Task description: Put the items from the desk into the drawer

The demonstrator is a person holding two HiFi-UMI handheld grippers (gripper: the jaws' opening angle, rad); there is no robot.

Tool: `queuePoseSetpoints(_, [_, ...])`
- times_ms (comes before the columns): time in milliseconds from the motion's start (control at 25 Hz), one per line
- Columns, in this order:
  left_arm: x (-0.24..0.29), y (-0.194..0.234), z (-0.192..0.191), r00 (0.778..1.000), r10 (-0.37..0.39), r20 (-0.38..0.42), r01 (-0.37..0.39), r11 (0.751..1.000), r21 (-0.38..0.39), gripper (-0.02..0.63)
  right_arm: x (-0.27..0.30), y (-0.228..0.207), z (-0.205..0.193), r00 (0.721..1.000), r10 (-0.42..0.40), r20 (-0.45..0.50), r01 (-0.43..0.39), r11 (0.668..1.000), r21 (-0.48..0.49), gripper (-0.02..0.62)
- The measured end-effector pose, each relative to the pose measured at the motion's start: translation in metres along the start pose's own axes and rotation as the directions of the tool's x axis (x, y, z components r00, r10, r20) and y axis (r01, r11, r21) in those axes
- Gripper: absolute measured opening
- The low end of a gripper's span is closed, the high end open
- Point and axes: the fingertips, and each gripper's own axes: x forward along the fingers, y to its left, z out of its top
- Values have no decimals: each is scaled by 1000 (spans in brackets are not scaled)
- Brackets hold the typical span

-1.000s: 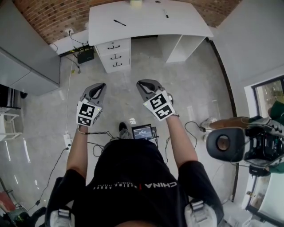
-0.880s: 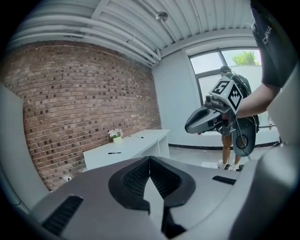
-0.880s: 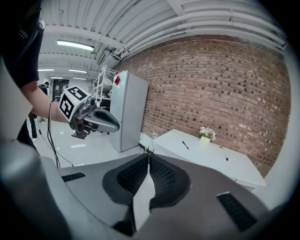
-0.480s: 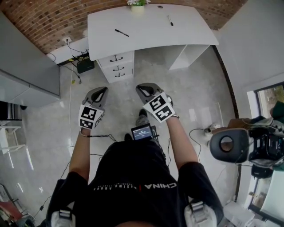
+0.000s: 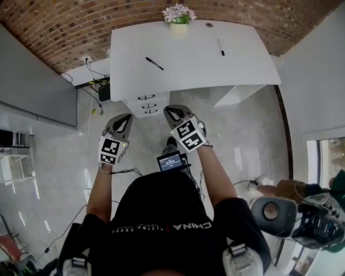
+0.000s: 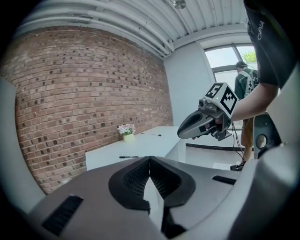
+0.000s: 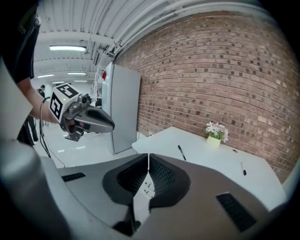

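A white desk (image 5: pixel 188 59) stands against the brick wall. A black pen (image 5: pixel 154 63) lies on its left half and a second pen (image 5: pixel 220 47) lies at its right. The same two pens appear in the right gripper view as the nearer pen (image 7: pixel 181 152) and the farther one (image 7: pixel 243 168). Under the desk's left side is a drawer unit (image 5: pixel 144 105) with three closed drawers. My left gripper (image 5: pixel 123 119) and right gripper (image 5: pixel 173 112) hang side by side in the air in front of the drawers, short of the desk. Both are shut and hold nothing.
A potted flower (image 5: pixel 179 14) and a small round object (image 5: pixel 209 25) sit at the desk's back edge. A grey cabinet (image 5: pixel 38 81) stands to the left, with cables and a black box (image 5: pixel 104 91) on the floor. A round seat (image 5: pixel 275 215) is at lower right.
The person has walked toward the desk, so the desk and drawers are closer and lower in the head view. Both grippers stay shut and side by side.
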Motion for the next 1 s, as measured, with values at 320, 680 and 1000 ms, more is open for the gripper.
queuePoseSetpoints(320, [121, 49, 27, 997, 55, -56, -57, 998, -32, 12, 70, -116, 15, 996, 93, 6, -93, 996, 3, 15])
queuePoseSetpoints(680, [177, 80, 43, 994, 83, -67, -85, 996, -31, 11, 106, -178, 19, 993, 121, 13, -121, 992, 39, 16])
queuePoseSetpoints(1000, [190, 107, 53, 998, 58, -38, -58, 998, -12, 12, 128, -188, 40, 996, 88, 13, -88, 995, 44, 16])
